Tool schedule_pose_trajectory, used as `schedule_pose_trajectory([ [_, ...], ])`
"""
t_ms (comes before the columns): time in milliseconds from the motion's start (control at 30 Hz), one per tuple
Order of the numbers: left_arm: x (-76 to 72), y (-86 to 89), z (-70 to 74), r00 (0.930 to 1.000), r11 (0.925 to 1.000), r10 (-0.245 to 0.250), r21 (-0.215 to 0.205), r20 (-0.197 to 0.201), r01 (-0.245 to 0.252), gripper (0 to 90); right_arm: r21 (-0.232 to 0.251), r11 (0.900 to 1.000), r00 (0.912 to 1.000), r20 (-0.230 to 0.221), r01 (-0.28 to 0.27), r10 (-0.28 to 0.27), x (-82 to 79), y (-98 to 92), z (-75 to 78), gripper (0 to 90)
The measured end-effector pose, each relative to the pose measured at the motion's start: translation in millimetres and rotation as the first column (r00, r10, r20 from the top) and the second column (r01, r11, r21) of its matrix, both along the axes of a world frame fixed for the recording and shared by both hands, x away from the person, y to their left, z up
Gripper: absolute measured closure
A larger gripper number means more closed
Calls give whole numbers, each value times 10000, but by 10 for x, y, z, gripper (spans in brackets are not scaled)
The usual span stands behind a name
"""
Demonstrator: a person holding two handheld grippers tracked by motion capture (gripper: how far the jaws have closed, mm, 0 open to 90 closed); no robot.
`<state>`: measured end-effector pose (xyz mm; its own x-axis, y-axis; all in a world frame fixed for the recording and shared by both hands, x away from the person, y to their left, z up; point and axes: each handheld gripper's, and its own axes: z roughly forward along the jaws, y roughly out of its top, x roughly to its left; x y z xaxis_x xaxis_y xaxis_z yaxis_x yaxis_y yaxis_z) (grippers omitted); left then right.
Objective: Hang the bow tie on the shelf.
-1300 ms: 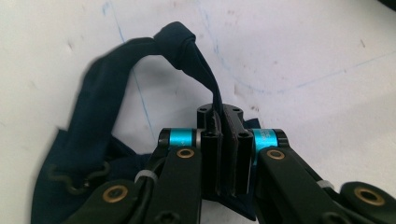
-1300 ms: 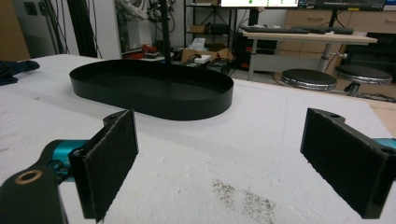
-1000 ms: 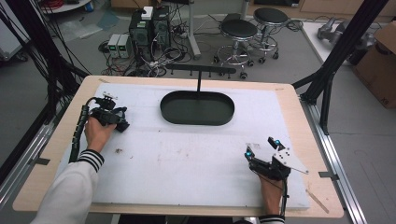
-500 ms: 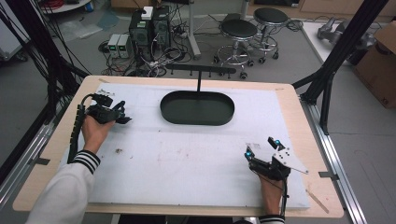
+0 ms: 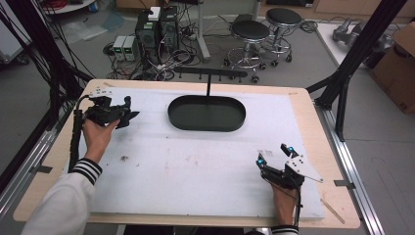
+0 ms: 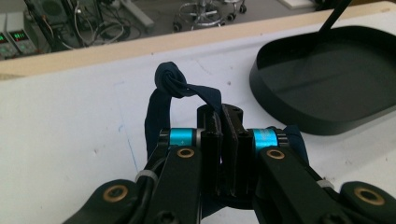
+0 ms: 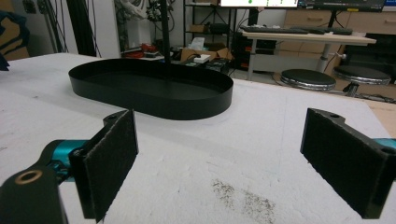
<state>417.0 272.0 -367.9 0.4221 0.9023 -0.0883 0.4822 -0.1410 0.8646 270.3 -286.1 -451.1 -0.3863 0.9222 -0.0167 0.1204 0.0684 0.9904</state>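
Gripping a dark blue cloth (image 6: 161, 109) in the left tongs (image 6: 227, 135), jaws clenched on a fold of it, with a twisted knot of fabric rising just above the tips at centre frame in the left gripper view. Seen from the high view at upper left, left tongs (image 5: 126, 113) over the white desk (image 5: 195, 171), cloth a dark scrap at the tips, well left of the black oval tray (image 5: 206, 112). Tray at upper centre, nothing visible inside; a thin black post standing at its far rim. Right tongs (image 5: 274, 155) at lower right, released, jaws spread wide with bare desk between them in the right gripper view (image 7: 219, 163), tray (image 7: 149, 88) beyond at upper left.
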Motion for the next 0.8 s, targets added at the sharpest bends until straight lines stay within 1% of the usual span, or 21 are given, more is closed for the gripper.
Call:
schedule_pose_trajectory([
  [33,-5,0,9,9999,10000,-6,-57,107,7,858,-12,10000,10000,3,3,-3,0,0,0,102],
  [67,-5,0,9,9999,10000,-6,-57,107,7,859,11,10000,10000,-33,-5,5,-3,2,0,102],
  [100,-11,-1,19,9998,10000,-4,-78,210,6,859,-13,10000,10000,2,2,-2,0,0,0,102],
  [133,-21,-6,39,9992,9999,-15,-99,407,19,859,25,10000,10000,-41,-4,4,-3,3,0,102],
  [200,-32,-23,78,9982,10000,-64,-18,593,66,859,-19,10000,10000,2,12,-12,2,-1,0,102],
  [267,-41,-54,130,9966,9999,-89,-115,821,99,859,20,10000,10000,-36,15,-14,-1,3,0,102],
  [300,-41,-54,130,9966,9999,-89,-115,821,99,859,20,10000,10000,-36,15,-14,-1,3,0,102],
  [333,-40,-71,159,9963,9997,-165,-164,845,179,859,13,10000,10000,-36,13,-13,-1,3,0,102],
  [400,-34,-123,215,9952,9987,-304,-387,931,342,859,-13,10000,10000,-9,6,-6,1,1,0,102],
  [433,-34,-177,277,9925,9968,-459,-601,1129,530,859,15,10000,10000,-34,2,-1,-1,3,0,102],
  [467,-34,-177,277,9925,9968,-459,-601,1129,530,859,15,10000,10000,-34,2,-1,-1,3,0,102],
  [533,-30,-232,326,9909,9941,-588,-832,1214,692,859,14,10000,10000,-32,10,-10,-1,2,0,102],
  [667,-27,-356,401,9856,9904,-809,-992,1485,963,859,12,10000,10000,8,3,-3,0,-3,0,102],
  [700,-28,-409,437,9815,9886,-932,-1016,1671,1111,859,21,10000,10000,-2,1,-1,0,-2,0,102],
  [733,-28,-409,437,9815,9886,-932,-1016,1671,1111,859,21,10000,10000,-2,1,-1,0,-2,0,102],
  [767,-28,-431,449,9802,9858,-957,-1197,1735,1174,859,47,10000,10000,-24,19,-19,-3,-1,0,102],
  [800,-26,-453,462,9793,9851,-966,-1234,1781,1196,859,51,10000,10000,-29,11,-11,-3,-2,0,102],
])
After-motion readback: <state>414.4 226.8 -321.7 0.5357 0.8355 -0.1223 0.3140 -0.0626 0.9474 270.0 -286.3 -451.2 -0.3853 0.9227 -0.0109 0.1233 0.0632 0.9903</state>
